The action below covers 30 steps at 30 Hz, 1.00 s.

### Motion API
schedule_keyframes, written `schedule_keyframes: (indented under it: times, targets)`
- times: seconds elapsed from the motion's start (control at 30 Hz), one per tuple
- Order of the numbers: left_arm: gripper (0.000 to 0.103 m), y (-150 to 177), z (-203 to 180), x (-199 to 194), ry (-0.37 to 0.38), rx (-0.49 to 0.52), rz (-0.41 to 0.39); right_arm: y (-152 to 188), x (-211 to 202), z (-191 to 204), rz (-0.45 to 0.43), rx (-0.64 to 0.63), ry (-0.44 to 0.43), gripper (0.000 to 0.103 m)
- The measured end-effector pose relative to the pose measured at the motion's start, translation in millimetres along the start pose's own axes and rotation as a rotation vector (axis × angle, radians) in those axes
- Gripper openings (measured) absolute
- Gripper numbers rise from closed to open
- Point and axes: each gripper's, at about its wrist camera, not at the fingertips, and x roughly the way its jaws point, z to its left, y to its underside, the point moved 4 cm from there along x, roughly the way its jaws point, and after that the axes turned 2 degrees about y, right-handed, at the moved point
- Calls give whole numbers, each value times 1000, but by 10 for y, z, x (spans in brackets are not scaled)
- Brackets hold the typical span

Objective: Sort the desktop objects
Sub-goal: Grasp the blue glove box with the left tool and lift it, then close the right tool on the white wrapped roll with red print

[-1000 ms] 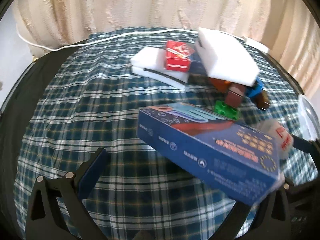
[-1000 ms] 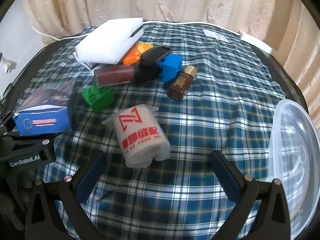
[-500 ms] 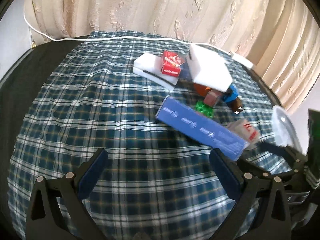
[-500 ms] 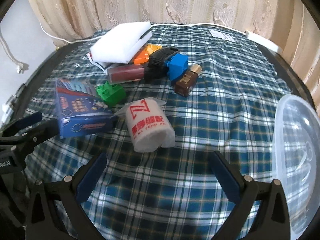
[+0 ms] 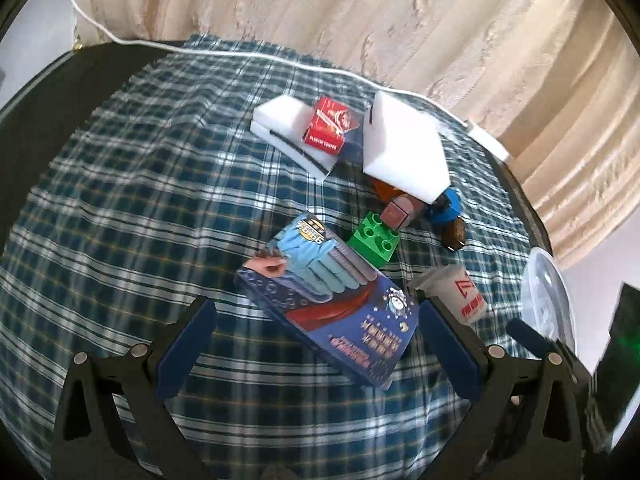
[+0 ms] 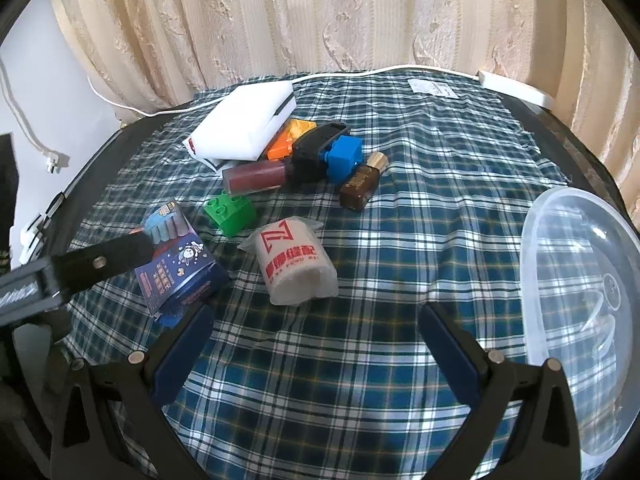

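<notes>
Gaping wide, left tongs (image 5: 316, 334) hang over the blue glove box (image 5: 330, 312), pads either side but not touching it. Box lies flat on the plaid cloth (image 5: 140, 200), long axis running diagonal, its far corner just beside the green toy brick (image 5: 374, 240). Right tongs (image 6: 316, 342) also spread wide, holding nothing, w/ bare cloth between the pads. Just ahead of them sits the wrapped white roll w/ red print (image 6: 296, 266), near the box's right end. Past the brick: dark red lip gloss tube (image 6: 256, 176), black case (image 6: 316, 152), blue block (image 6: 344, 158), orange piece (image 6: 290, 140), brown bottle w/ gold cap (image 6: 362, 186), all bunched together. White foam block (image 6: 246, 128) rests on top of that pile. Second foam slab (image 5: 284, 128) farther left carries a red card box (image 5: 326, 132). Clear plastic lid (image 6: 580, 292) at the desk's right edge. White cable (image 5: 240, 54) runs along the back by the curtain (image 6: 320, 16).
</notes>
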Motion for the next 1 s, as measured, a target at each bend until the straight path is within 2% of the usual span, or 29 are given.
schedule_keyframes:
  times: [0.2, 0.4, 0.7, 0.83, 0.9, 1.0]
  targets:
    - [103, -32, -73, 170, -84, -51, 7, 23, -30, -72, -9, 1, 5, 103]
    - [103, -53, -108, 265, -166, -5, -5, 27, -4, -117, -3, 8, -8, 103]
    - [103, -35, 106, 125, -176, 90, -6, 30, 4, -78, 1, 7, -25, 103]
    - [103, -13, 208, -19, -206, 125, -11, 17, 5, -46, 0, 3, -34, 103]
    - [103, -10, 262, -70, -206, 116, -13, 17, 7, -20, -3, -1, -39, 103]
    - [103, -18, 281, -65, -165, 75, -13, -1, 19, 25, -8, -6, -39, 103]
